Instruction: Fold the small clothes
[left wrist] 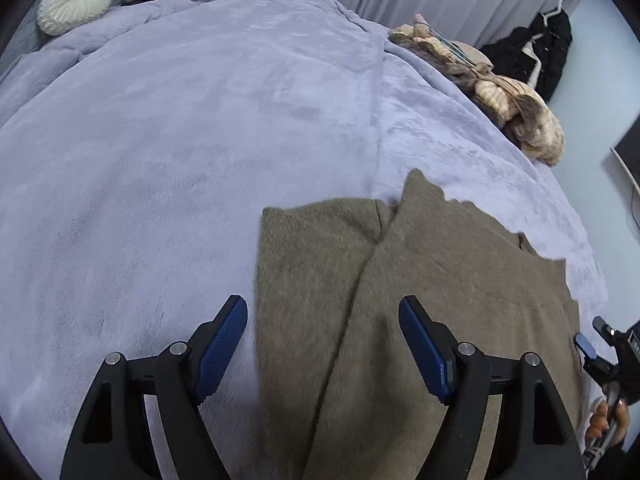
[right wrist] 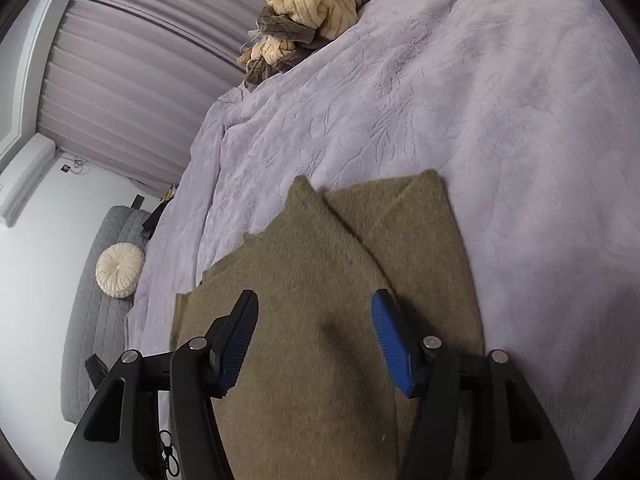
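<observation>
Olive-brown knit garment (left wrist: pixel 420 280) lies flat on the lavender plush blanket (left wrist: pixel 180 140) covering the bed, partly folded: one panel overlaps another along a diagonal seam. Left gripper (left wrist: pixel 322 346) hovers over its left edge, jaws spread wide, nothing between them. Right gripper (right wrist: pixel 314 336) above the garment's middle, jaws likewise apart (empty). Heap of beige and brown clothes (left wrist: pixel 516 108) at the far bed edge. Round cream cushion (left wrist: pixel 74 0) near the headboard.

Lilac bed (left wrist: pixel 180 140) — brown garment (left wrist: pixel 420 300), clothes pile (left wrist: pixel 516 108)
</observation>
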{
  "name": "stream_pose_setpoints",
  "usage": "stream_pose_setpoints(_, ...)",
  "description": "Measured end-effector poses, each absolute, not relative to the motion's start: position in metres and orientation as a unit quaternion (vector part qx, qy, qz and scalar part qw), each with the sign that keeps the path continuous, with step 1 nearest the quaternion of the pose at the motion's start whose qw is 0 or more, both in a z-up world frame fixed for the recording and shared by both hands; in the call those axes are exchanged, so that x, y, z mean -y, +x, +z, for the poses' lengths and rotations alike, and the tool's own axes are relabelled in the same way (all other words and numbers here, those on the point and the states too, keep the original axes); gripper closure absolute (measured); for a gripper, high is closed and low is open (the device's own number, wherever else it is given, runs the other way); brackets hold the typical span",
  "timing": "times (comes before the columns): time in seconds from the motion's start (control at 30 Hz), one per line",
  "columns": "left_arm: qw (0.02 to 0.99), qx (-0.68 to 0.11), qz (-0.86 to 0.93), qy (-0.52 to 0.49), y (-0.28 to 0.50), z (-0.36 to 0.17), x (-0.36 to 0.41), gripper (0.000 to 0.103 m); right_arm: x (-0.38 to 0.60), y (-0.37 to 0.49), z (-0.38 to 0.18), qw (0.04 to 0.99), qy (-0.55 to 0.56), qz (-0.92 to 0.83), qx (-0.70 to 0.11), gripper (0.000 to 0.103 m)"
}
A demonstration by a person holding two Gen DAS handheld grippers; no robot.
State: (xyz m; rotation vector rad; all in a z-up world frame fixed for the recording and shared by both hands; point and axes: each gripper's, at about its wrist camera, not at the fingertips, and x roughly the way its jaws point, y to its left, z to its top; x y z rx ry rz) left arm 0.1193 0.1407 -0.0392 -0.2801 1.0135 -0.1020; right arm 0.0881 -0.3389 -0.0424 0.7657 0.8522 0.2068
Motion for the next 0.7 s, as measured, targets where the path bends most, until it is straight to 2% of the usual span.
stream_pose_setpoints(0.17,0.848,-0.51,-0.12,-0.079,0.076,-0.035,-0.13,0.024,0.332,0.02,-0.039,0.816,0.388,0.123,-0.411,0.037)
stream_pose_setpoints(0.4,0.825,-0.539,-0.148,-0.087,0.041,-0.052,-0.12,0.024,0.334,-0.058,-0.048,0.791,0.438,0.104,-0.414,0.036)
stream_pose_setpoints(0.53,0.818,-0.546,-0.151,-0.1,0.032,-0.059,-0.119,0.024,0.335,-0.073,-0.06,0.784,0.446,0.086,-0.423,0.036)
stream_pose_setpoints(0.6,0.819,-0.544,-0.147,-0.108,0.032,-0.061,-0.119,0.031,0.337,-0.069,-0.066,0.781,0.454,0.072,-0.422,0.036)
stream_pose_setpoints(0.7,0.82,-0.545,-0.127,-0.118,0.038,-0.063,-0.121,0.064,0.336,-0.054,-0.069,0.781,0.464,0.05,-0.414,0.036)
